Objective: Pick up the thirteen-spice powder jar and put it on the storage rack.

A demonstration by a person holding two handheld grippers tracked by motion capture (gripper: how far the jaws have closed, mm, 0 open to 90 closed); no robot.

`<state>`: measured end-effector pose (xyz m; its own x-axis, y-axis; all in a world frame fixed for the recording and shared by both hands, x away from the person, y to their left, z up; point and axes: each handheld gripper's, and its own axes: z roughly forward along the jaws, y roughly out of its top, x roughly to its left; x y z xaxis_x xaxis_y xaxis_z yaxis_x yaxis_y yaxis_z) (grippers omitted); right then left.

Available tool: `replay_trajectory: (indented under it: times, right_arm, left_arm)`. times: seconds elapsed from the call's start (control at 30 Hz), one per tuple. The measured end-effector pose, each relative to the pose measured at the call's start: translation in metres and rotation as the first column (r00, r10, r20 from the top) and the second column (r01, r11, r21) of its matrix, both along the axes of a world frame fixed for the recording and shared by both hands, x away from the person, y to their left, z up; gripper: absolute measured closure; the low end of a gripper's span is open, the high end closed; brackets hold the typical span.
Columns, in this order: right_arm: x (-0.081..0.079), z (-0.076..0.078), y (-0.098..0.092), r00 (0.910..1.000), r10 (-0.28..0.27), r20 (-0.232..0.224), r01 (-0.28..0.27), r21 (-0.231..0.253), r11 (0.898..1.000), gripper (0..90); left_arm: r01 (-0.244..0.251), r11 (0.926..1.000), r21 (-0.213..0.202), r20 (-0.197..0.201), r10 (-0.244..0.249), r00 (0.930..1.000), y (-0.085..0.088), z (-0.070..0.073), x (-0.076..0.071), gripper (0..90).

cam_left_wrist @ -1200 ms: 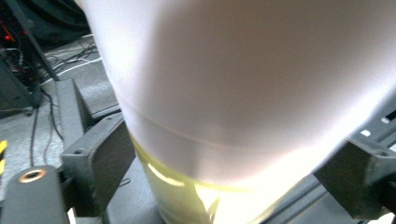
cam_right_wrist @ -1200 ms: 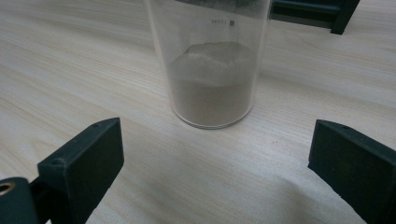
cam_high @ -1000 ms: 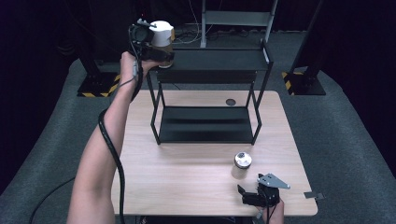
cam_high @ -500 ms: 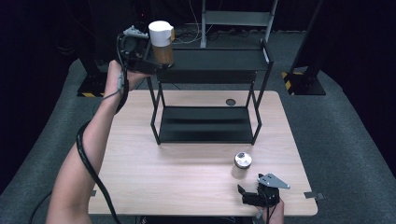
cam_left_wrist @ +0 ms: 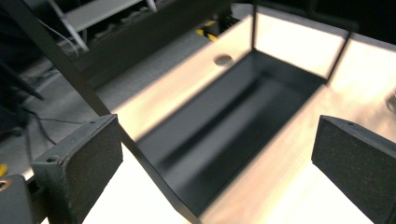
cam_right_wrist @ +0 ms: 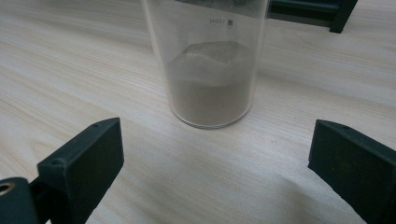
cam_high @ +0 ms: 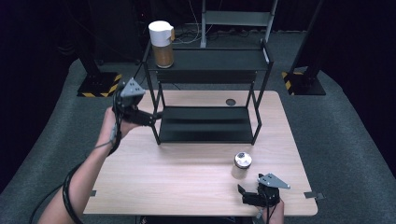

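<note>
high view, rack: a black two-tier metal rack (cam_high: 210, 59) is standing at the back of the wooden table (cam_high: 168, 172).
high view, tall jar: a white-lidded jar (cam_high: 162, 43) holding brownish-orange contents is sitting upright on the left end of the top tier.
high view, small jar: a clear glass jar (cam_high: 241, 165) with a metal lid is standing on the table, in front of the rack's right end.
high view, left gripper (cam_high: 152, 116): it is hanging by the rack's left front leg, well below the tall jar, holding nothing.
high view, right gripper (cam_high: 246, 196): it is resting at the table's near edge, just beside the small jar.
left gripper view: the jaws, which have just been opening, are standing wide apart and empty, looking down into the bare lower tier (cam_left_wrist: 219, 126).
right gripper view: the jaws are standing wide apart and empty; the glass jar (cam_right_wrist: 208, 70), partly filled with brown powder, is standing ahead of them, apart from both pads.
</note>
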<state>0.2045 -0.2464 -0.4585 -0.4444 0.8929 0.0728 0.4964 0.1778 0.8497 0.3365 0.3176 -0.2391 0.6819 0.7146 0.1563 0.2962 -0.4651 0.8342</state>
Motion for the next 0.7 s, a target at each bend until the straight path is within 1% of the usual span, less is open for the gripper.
replay_trajectory:
  times: [0.03, 0.1, 0.13, 0.17, 0.2, 0.27, 0.3, 0.33, 0.4, 0.43, 0.47, 0.53, 0.57, 0.63, 0.7]
  right_arm:
    - [0.0, 0.0, 0.0, 1.0, -0.002, 0.001, 0.002, 0.001, 1.0, 2.4]
    - [0.0, 0.0, 0.0, 1.0, -0.002, 0.001, 0.002, 0.0, 1.0, 2.4]
    - [0.0, 0.0, 0.0, 1.0, -0.002, 0.001, 0.002, -0.001, 1.0, 2.3]
    - [0.0, 0.0, 0.0, 1.0, -0.002, 0.0, 0.002, -0.001, 1.0, 2.4]
    - [0.0, 0.0, 0.0, 1.0, -0.001, 0.0, 0.001, -0.001, 1.0, 2.3]
    - [0.0, 0.0, 0.001, 1.0, -0.003, 0.001, 0.003, -0.002, 1.0, 2.4]
    - [0.0, 0.0, 0.001, 1.0, -0.003, 0.001, 0.003, -0.002, 1.0, 2.4]
    - [0.0, 0.0, 0.0, 1.0, -0.004, 0.001, 0.004, 0.001, 1.0, 2.4]
    - [0.0, 0.0, -0.001, 1.0, -0.006, -0.003, 0.006, 0.009, 1.0, 2.4]
    - [0.0, 0.0, 0.0, 1.0, -0.006, -0.004, 0.007, 0.007, 1.0, 2.4]
    - [0.0, 0.0, 0.0, 1.0, -0.005, -0.003, 0.005, 0.003, 1.0, 2.4]
    - [0.001, 0.0, 0.0, 1.0, -0.006, -0.006, 0.006, 0.002, 1.0, 2.3]
    - [0.001, 0.0, 0.0, 1.0, -0.005, -0.005, 0.005, 0.004, 1.0, 2.4]
    - [0.0, 0.0, 0.001, 1.0, -0.006, -0.004, 0.006, 0.001, 1.0, 2.4]
    - [0.0, 0.0, -0.001, 0.9999, -0.009, -0.005, 0.009, 0.01, 1.0, 2.4]
  left_arm:
    - [0.003, 1.0, 0.006, -0.007, -0.003, 1.0, 0.0, -0.009, -0.003, 1.4]
    - [0.007, 1.0, 0.004, -0.026, -0.007, 0.9996, 0.002, -0.028, -0.009, 1.4]
    - [0.007, 1.0, 0.006, -0.031, -0.007, 0.9995, 0.002, -0.033, -0.011, 1.4]
    - [0.009, 0.9997, 0.021, -0.052, -0.008, 0.9986, 0.002, -0.051, -0.016, 1.4]
    - [0.012, 0.9996, 0.025, -0.064, -0.01, 0.9979, 0.003, -0.057, -0.017, 1.3]
    - [0.002, 1.0, -0.004, -0.099, -0.003, 0.9951, 0.008, -0.081, -0.022, 1.3]
    - [0.002, 1.0, -0.004, -0.099, -0.003, 0.9951, 0.008, -0.081, -0.022, 1.3]
    - [-0.006, 0.9999, -0.011, -0.117, 0.005, 0.9931, 0.01, -0.096, -0.026, 1.3]
    - [-0.023, 0.9997, -0.006, -0.139, 0.022, 0.99, 0.009, -0.116, -0.034, 1.3]
    - [-0.029, 0.9996, -0.003, -0.141, 0.028, 0.9896, 0.008, -0.122, -0.037, 1.3]
    - [-0.038, 0.9993, -0.009, -0.154, 0.036, 0.9874, 0.008, -0.133, -0.041, 1.3]
    - [-0.042, 0.9991, -0.012, -0.187, 0.039, 0.9815, 0.007, -0.148, -0.044, 1.0]
    - [-0.048, 0.9988, -0.012, -0.191, 0.045, 0.9806, 0.007, -0.153, -0.046, 0.7]
    - [-0.066, 0.9977, -0.017, -0.21, 0.061, 0.9758, 0.006, -0.168, -0.051, 0.6]
    - [-0.078, 0.9967, -0.021, -0.222, 0.072, 0.9724, 0.005, -0.179, -0.056, 0.6]
